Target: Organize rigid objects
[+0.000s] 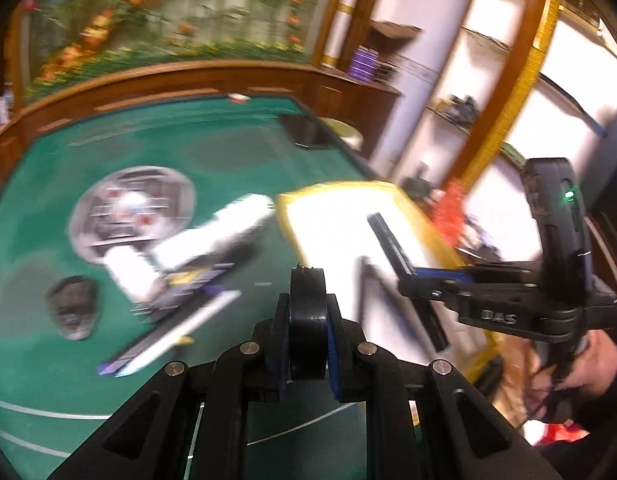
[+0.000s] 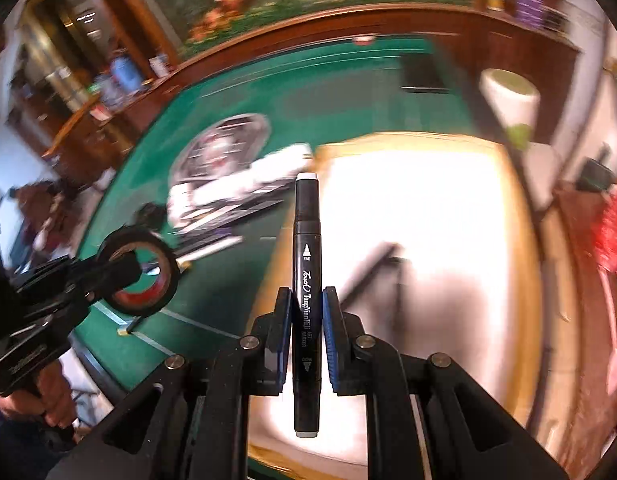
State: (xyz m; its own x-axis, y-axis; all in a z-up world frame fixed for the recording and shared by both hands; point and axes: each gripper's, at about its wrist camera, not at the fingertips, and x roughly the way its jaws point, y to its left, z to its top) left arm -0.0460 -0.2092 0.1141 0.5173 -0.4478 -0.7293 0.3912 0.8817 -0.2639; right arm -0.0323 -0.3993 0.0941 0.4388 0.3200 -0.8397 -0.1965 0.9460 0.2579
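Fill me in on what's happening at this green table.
A person is tidying loose items with a tool in each hand. The left tool is shut on a black tape roll, and the right tool is shut on a black marker, held over a yellow-rimmed tray. On the green table, a round clear dish and blurred white and dark items remain unsorted.

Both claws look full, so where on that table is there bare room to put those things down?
The white floor of the yellow-rimmed tray is mostly bare; only a dark stick lies there. Green felt beyond the round clear dish is open. It is crowded between dish and tray, where white boxes and pens pile up.
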